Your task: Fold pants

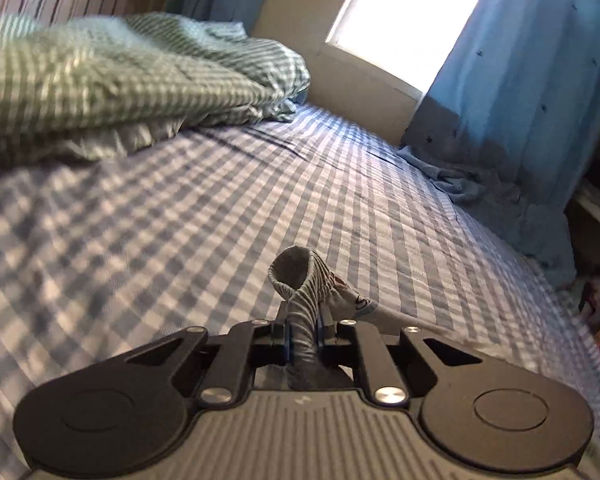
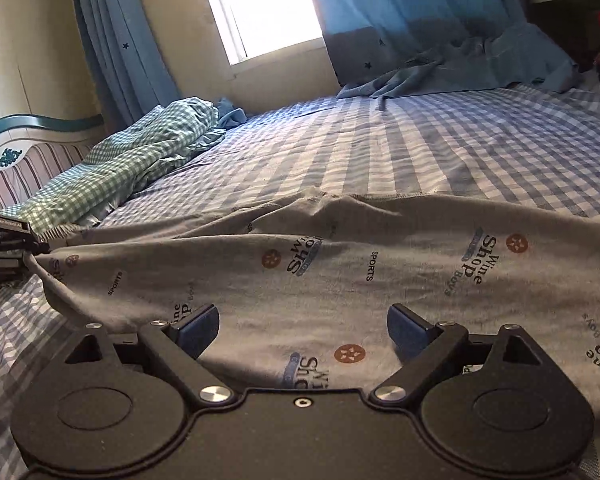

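Grey pants (image 2: 360, 276) printed with "Wine Shop" and "SPORTS" lie spread across the bed in the right wrist view. My left gripper (image 1: 303, 326) is shut on a bunched, ribbed end of the pants (image 1: 300, 280) and holds it a little above the sheet. That same left gripper (image 2: 16, 246) shows at the far left of the right wrist view, where the cloth it holds pulls up taut. My right gripper (image 2: 302, 332) hovers over the near part of the pants, jaws wide open, nothing pinched between its blue pads (image 2: 198, 330).
The bed has a blue-and-white checked sheet (image 1: 220, 200). A crumpled green checked quilt (image 1: 100, 76) is heaped at the head end by the headboard (image 2: 16, 148). Blue curtains (image 2: 400, 12) and a bright window (image 2: 264, 4) stand beyond the bed; a curtain end lies on its far edge.
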